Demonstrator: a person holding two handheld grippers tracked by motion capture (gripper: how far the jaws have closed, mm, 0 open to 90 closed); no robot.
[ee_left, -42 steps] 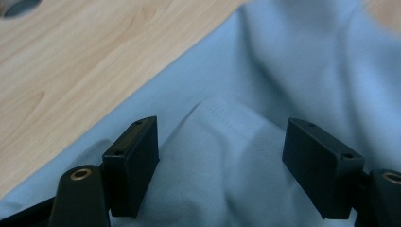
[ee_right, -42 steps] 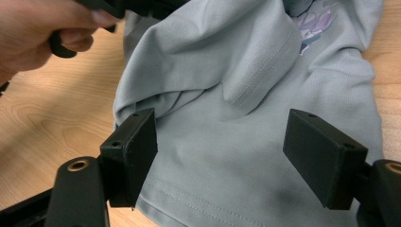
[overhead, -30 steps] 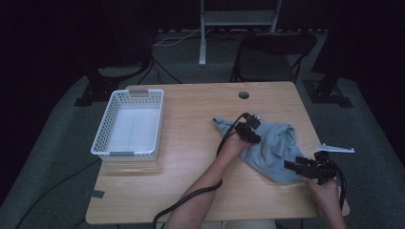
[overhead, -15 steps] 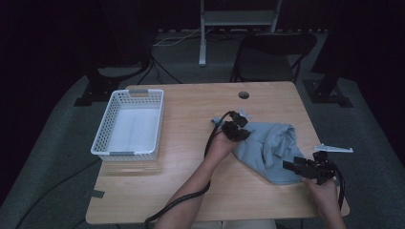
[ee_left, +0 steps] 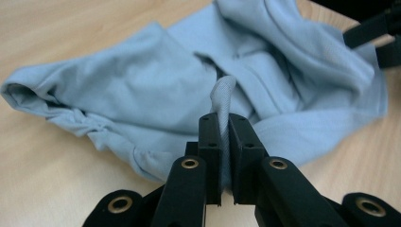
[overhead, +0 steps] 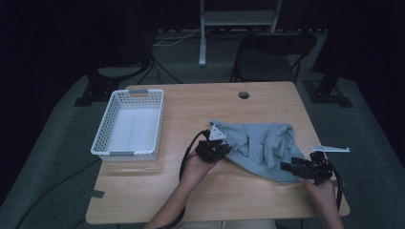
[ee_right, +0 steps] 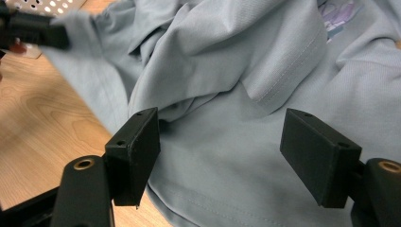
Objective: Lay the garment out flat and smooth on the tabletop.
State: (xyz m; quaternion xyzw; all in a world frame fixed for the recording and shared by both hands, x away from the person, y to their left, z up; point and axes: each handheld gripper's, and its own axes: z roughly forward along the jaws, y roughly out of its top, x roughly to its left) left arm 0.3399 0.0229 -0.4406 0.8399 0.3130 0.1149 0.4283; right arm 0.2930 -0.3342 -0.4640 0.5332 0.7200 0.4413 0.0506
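In my right claw view, the shirt (ee_right: pixel 246 94) runs off the top, right and bottom edges, and a purple print (ee_right: pixel 338 14) near the top is too blurred to read. My left claw (ee_right: pixel 28 30) is cut by the left edge. In my left claw view, pinched fabric hides between the jaws.

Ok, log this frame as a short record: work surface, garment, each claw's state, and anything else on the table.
surface: wooden table
garment: light blue shirt, crumpled, lying right of centre
left claw: shut on a fold of the shirt at its left edge
right claw: open, jaws astride the shirt's near right edge, not clamped
other items: white basket on the left side, nothing visible inside
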